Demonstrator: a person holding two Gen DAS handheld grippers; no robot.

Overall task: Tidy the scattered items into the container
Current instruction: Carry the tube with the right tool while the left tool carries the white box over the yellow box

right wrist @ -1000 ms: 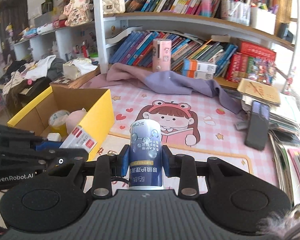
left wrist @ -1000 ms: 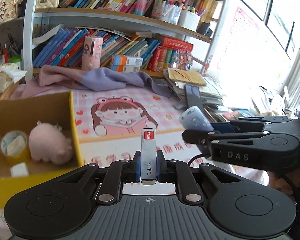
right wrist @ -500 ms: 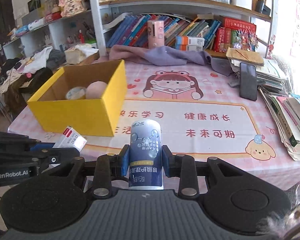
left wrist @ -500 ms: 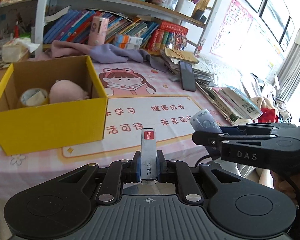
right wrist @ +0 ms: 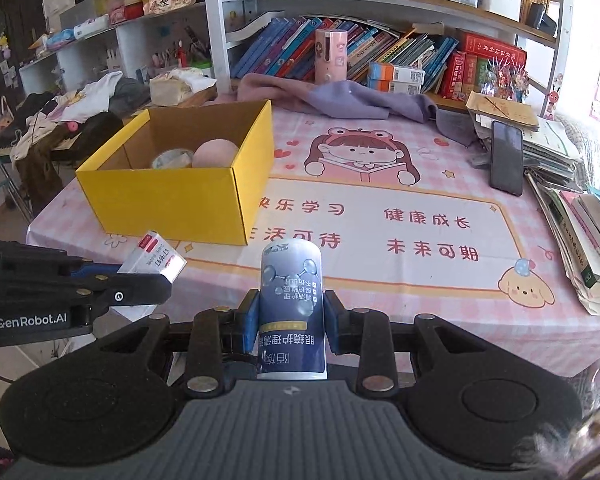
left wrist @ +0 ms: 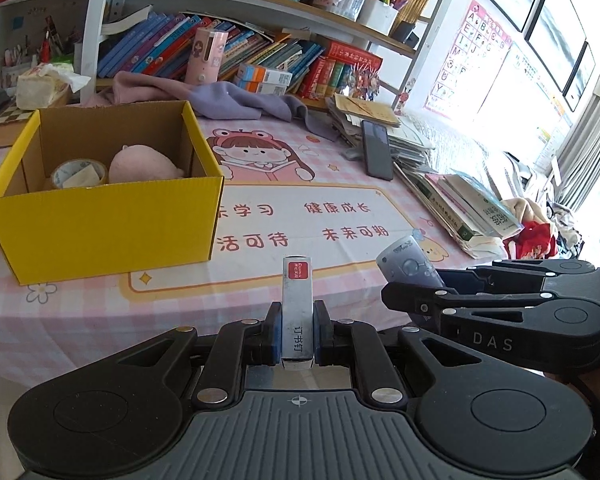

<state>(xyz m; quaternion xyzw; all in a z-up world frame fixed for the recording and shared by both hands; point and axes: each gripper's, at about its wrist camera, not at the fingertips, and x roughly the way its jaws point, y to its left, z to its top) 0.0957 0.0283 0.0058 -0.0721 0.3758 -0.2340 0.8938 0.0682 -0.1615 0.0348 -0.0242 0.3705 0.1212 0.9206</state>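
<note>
My left gripper (left wrist: 297,336) is shut on a small white staple box with a red end (left wrist: 297,308); the box also shows in the right wrist view (right wrist: 154,258). My right gripper (right wrist: 291,320) is shut on a blue-and-white bottle (right wrist: 292,312), also seen in the left wrist view (left wrist: 408,266). Both are held in front of the table's near edge, side by side. The yellow cardboard box (left wrist: 104,226) (right wrist: 172,200) stands on the pink tablecloth at the left; it holds a pink plush pig (left wrist: 140,162) and a tape roll (left wrist: 78,172).
A black phone (right wrist: 506,158) lies on stacked books and papers (right wrist: 580,232) along the table's right side. A purple cloth (right wrist: 340,98) and a pink canister (right wrist: 331,56) sit at the back below bookshelves. Clothes are piled at the far left (right wrist: 60,120).
Both grippers have pulled back from the table, still holding their items. The yellow box and table now look farther away and more of the near edge shows.
</note>
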